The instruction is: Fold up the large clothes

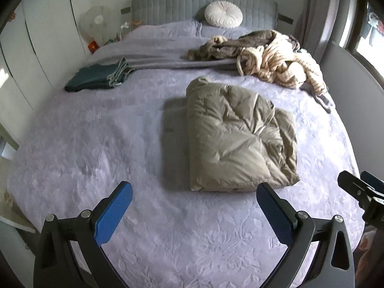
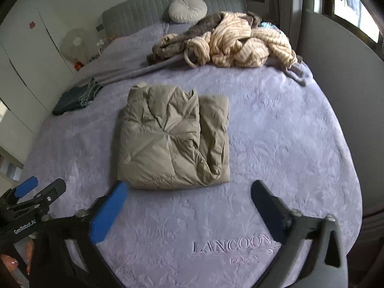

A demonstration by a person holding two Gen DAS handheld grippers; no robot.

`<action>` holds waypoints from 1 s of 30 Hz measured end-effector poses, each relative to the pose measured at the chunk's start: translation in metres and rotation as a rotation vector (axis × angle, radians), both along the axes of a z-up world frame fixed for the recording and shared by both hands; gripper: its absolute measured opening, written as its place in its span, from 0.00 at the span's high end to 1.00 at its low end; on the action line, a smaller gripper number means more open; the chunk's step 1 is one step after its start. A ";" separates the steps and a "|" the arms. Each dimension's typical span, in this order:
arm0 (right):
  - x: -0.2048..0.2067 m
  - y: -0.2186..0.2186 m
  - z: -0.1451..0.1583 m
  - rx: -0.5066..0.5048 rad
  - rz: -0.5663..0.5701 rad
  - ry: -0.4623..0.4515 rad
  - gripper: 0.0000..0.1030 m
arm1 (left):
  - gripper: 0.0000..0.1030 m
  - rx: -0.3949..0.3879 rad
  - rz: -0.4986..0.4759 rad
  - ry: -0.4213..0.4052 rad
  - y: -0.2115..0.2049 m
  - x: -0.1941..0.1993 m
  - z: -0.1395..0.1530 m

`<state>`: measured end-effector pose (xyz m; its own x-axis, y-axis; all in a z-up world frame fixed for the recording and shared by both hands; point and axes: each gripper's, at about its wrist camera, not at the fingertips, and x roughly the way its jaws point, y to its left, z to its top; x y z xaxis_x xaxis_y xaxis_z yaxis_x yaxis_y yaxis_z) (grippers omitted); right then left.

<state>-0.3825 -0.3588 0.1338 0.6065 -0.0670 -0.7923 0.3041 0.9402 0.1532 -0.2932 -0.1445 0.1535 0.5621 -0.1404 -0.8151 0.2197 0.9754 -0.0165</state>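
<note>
Left claw (image 1: 194,206): mine, spread wide with nothing between the blue pads (image 1: 114,212); it hangs above the near part of the bed.
Right claw (image 2: 189,204): mine too, spread just as wide and empty, above the near edge of the bed; in the left wrist view it shows at the far right edge.
Jacket (image 2: 172,136): a khaki puffer, folded into a squarish bundle in the middle of the bed, just beyond both claws and touching neither.
Jacket, left view (image 1: 237,136): the same bundle lies right of centre, its near edge between my pads.
Bed (image 2: 276,144): covered by a lilac embossed spread; letters reading LANCOON PARIS sit on the near part.
Pile (image 2: 240,43): loose cream striped and grey-brown clothes heaped at the far right of the bed, well apart from the jacket.
Dark stack (image 1: 98,76): folded teal-green clothes at the far left of the bed, well apart from the jacket.
Cushion (image 1: 223,14): round, white, leaning on the grey headboard (image 1: 168,7) at the far end.
Fan (image 1: 93,24): pale, standing left of the headboard.
</note>
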 end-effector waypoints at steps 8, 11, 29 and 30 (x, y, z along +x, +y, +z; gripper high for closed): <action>-0.008 0.007 0.022 -0.045 0.000 -0.010 0.00 | 0.00 -0.012 0.020 -0.033 0.003 -0.011 0.022; -0.012 0.009 0.030 -0.050 0.000 -0.025 0.00 | 0.00 -0.004 0.030 -0.046 0.005 -0.014 0.027; -0.016 0.008 0.037 -0.076 -0.017 -0.035 0.00 | 0.00 0.003 0.030 -0.054 0.003 -0.020 0.034; -0.017 0.007 0.038 -0.075 -0.017 -0.035 0.00 | 0.00 0.002 0.030 -0.055 0.003 -0.020 0.034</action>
